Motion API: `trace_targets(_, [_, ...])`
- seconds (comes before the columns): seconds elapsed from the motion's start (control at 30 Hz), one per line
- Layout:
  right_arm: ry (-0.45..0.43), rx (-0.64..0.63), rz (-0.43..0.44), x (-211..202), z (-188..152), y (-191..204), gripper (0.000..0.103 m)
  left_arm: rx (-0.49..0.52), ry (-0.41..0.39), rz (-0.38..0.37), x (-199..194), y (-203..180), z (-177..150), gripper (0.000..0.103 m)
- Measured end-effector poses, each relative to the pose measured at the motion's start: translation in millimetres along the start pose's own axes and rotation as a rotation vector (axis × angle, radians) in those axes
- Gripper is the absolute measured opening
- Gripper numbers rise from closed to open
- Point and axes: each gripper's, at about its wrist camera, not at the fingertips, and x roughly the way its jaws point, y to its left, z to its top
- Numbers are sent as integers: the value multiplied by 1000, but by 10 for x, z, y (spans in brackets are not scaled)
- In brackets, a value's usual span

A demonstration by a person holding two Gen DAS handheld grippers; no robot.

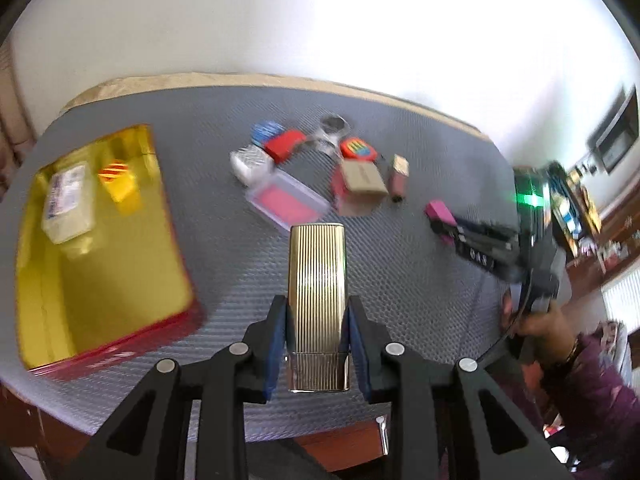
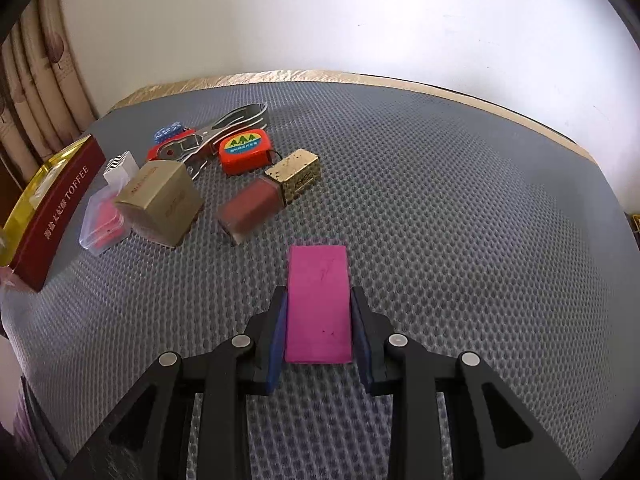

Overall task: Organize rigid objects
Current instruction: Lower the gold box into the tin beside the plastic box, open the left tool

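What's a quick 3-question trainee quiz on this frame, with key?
1. True or false: the left hand-held gripper grips a ribbed gold case.
2. The right hand-held gripper clamps which colour block? A) magenta B) green C) white
3. Fill in: the open gold-lined box reads "____" on its red side.

Key: 1 true; 2 A; 3 TOFFEE

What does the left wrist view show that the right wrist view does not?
Only the left wrist view shows the ribbed gold case held in the left tongs and the gold inside of the tin. Only the right wrist view shows the tin's TOFFEE lettering. Both show the magenta block in the right tongs and the orange tape measure.
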Motion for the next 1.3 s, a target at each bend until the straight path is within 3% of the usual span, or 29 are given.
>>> trace_targets(0.23, [-8, 7, -1, 8, 7, 14, 27, -108, -29, 130, -262, 655, 215, 30])
trace_targets(0.53, [-9, 5, -5, 3, 5, 11, 27, -192, 39, 219, 146, 1298, 422, 30])
trace_targets(0.93, [-9, 15, 0, 13, 12, 10, 28, -237, 152, 261, 740, 1584, 753, 30])
trace_targets(1.3, [-9, 18, 1, 17, 14, 10, 28, -249, 151, 335, 982, 1693, 983, 30])
